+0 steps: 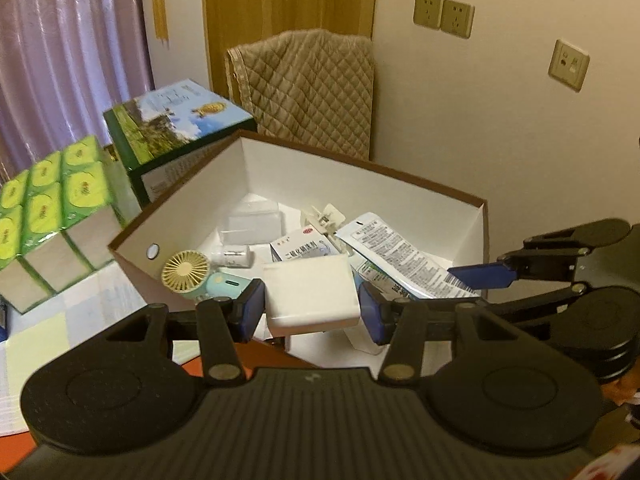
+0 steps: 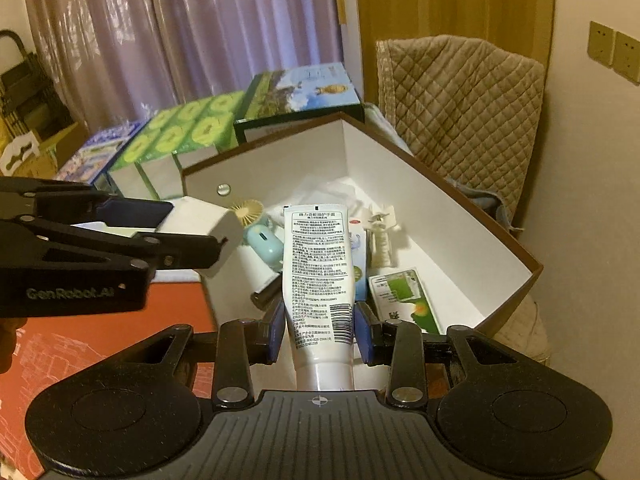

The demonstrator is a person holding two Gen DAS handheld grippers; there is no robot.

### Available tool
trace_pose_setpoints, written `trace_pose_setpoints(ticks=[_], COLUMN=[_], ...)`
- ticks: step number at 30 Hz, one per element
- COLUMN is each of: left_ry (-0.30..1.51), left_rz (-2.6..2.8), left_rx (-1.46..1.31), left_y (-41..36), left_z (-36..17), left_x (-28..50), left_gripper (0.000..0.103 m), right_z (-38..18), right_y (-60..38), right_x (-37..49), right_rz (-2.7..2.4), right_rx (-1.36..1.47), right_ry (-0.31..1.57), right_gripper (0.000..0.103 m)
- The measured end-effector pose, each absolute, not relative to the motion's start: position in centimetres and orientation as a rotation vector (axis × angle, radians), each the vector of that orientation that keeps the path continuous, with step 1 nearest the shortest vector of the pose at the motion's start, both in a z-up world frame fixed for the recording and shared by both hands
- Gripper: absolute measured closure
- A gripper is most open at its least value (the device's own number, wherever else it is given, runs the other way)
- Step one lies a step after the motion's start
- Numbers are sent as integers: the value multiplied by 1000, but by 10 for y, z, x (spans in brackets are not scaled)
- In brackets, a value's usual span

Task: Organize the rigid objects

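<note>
My left gripper [image 1: 312, 310] is shut on a white rectangular block [image 1: 310, 294] and holds it over the near edge of the open white-lined box [image 1: 400, 184]. It also shows in the right wrist view [image 2: 208, 228]. My right gripper [image 2: 318, 330] is shut on a white cream tube [image 2: 316, 276], held over the box's near side; the tube also shows in the left wrist view [image 1: 404, 260]. Inside the box lie a small yellow-and-mint hand fan [image 1: 188, 274], a medicine carton [image 1: 304, 246], a clear plastic case [image 1: 254, 222], a white clip [image 2: 382, 236] and a green-and-white packet [image 2: 404, 296].
Green tissue packs [image 1: 52, 204] and a green picture-printed carton [image 1: 176, 120] stand left of the box. A quilted beige cover [image 1: 308, 88] hangs behind it by the wall. An orange box [image 2: 100, 344] lies at the near left.
</note>
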State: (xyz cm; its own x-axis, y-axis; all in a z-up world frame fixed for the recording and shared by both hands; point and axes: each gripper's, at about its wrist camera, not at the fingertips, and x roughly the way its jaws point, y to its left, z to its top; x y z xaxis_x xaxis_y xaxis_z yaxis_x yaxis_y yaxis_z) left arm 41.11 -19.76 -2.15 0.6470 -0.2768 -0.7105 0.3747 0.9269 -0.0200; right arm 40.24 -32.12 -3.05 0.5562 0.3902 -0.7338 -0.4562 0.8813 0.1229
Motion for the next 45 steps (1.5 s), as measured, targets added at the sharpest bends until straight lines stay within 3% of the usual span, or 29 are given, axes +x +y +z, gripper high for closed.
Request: trace_pose_setpoints(ticks=[22, 25, 31, 45], left_ry=[1048, 1057, 1072, 1066], left_rz=[-368, -371, -367, -376], left_rx=[216, 226, 237, 252], left_y=[-221, -220, -218, -220], left_z=[-73, -75, -76, -77], left_x=[464, 465, 468, 464], left_gripper=[56, 59, 52, 51], right_z=[-66, -70, -72, -73], right_y=[-312, -310, -306, -302], right_x=[450, 452, 453, 449], right_rz=[571, 579, 592, 621], right_rx=[-198, -203, -223, -268], right_ry=[1023, 1035, 1060, 1070], right_gripper=[70, 70, 69, 59])
